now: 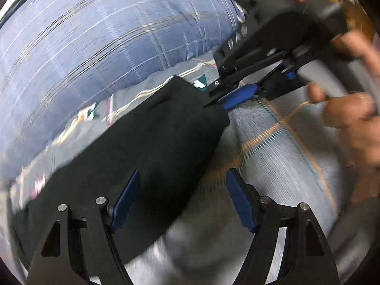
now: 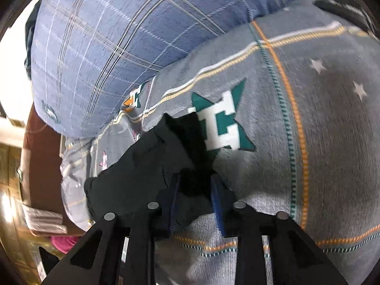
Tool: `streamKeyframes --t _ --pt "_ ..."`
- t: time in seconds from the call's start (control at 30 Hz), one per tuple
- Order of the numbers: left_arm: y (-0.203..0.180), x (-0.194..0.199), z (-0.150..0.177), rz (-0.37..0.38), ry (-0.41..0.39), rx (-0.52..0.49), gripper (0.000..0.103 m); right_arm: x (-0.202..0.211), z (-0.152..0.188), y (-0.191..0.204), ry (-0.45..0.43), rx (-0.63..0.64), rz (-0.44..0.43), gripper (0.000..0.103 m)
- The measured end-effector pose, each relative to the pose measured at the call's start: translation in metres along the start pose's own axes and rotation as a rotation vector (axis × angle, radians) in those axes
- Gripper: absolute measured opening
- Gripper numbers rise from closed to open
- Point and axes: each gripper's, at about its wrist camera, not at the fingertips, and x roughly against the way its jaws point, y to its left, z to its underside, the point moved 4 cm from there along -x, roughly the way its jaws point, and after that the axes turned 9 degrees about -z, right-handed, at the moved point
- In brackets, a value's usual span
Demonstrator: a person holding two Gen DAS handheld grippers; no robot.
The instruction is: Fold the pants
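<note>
The black pants (image 1: 154, 142) lie folded on a grey patterned blanket (image 1: 273, 154). My left gripper (image 1: 182, 178) hovers open over the pants' near right edge, with one pad above the cloth and the other above the blanket. Its jaws hold nothing. At the pants' far corner my right gripper (image 1: 220, 97) comes in from the right, held by a person's hand (image 1: 351, 109). In the right wrist view the right gripper (image 2: 195, 185) has a bunched fold of the black pants (image 2: 142, 166) filling the gap between its blue pads, which press on it.
A big blue plaid pillow (image 1: 106, 35) (image 2: 118, 35) lies just behind the pants. The grey blanket (image 2: 320, 142) with star motifs spreads to the right. The bed's edge and a brown floor area (image 2: 42, 166) show at the left.
</note>
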Motion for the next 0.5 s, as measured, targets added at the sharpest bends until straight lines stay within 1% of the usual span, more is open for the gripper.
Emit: streamKeyframes --t 0.03,0.07,0.1,0.13,0.17,0.2,0.27,0.33,0.4,0.43,0.47,0.5 --pt "-0.005 -0.008 -0.005 -0.010 0.010 -0.018 0.073 0.002 0.000 -0.003 0.000 -0.016 -0.017 0.032" --pt "-0.010 -0.016 -0.011 -0.006 0.017 -0.034 0.066 0.005 -0.001 -0.006 -0.003 -0.031 -0.027 0.033" --pt "-0.014 -0.023 -0.015 -0.002 0.026 -0.047 0.058 0.007 -0.001 -0.009 -0.005 -0.048 -0.031 0.039" --pt "-0.017 -0.029 -0.018 -0.005 0.038 -0.059 0.056 0.008 -0.001 -0.013 -0.006 -0.068 -0.038 0.044" --pt "-0.020 -0.034 -0.020 -0.011 0.038 -0.069 0.055 0.008 -0.002 -0.016 -0.005 -0.089 -0.050 0.044" --pt "-0.022 -0.035 -0.024 -0.021 0.016 -0.074 0.055 0.008 -0.002 -0.019 -0.003 -0.105 -0.061 0.044" --pt "-0.025 -0.039 -0.031 -0.031 0.014 -0.085 0.054 0.009 -0.003 -0.019 -0.010 -0.121 -0.082 0.044" --pt "-0.022 -0.043 -0.035 -0.019 0.020 -0.066 0.039 0.012 -0.005 -0.016 -0.023 -0.120 -0.108 0.045" --pt "-0.018 -0.047 -0.038 -0.028 0.023 -0.051 0.018 0.014 -0.005 -0.015 -0.033 -0.130 -0.134 0.045" --pt "-0.011 -0.048 -0.039 -0.016 0.031 -0.023 0.016 0.014 -0.005 -0.015 -0.030 -0.134 -0.143 0.046" --pt "-0.005 -0.048 -0.039 0.019 0.036 0.014 0.016 0.013 -0.005 -0.014 -0.028 -0.137 -0.150 0.046" --pt "0.004 -0.046 -0.038 0.072 0.037 0.074 0.016 0.013 -0.005 -0.014 -0.028 -0.139 -0.155 0.046"
